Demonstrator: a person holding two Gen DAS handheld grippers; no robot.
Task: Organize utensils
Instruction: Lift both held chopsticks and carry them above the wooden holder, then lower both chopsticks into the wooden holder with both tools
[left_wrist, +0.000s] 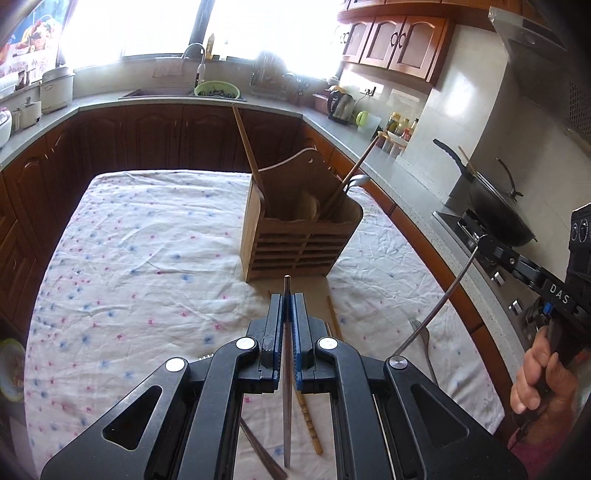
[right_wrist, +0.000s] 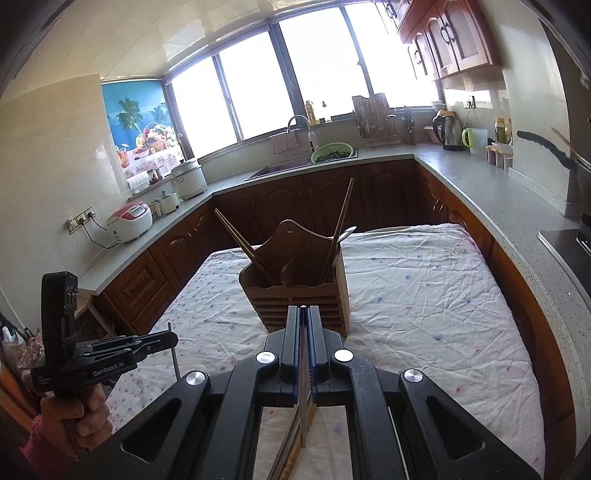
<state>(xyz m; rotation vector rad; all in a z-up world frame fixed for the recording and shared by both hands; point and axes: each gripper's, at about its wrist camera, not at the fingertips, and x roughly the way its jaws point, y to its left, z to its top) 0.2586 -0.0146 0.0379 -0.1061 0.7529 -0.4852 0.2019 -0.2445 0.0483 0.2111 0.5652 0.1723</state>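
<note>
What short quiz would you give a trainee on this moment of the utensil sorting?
1. True or false: the wooden utensil holder stands empty.
2. What is clamped in the left hand-held gripper? A) a metal chopstick B) a whisk C) a knife
3. Fill in: the fork lies on the flowered ___.

Key: 1 false, sticks lean out of it; 2 A; 3 tablecloth.
</note>
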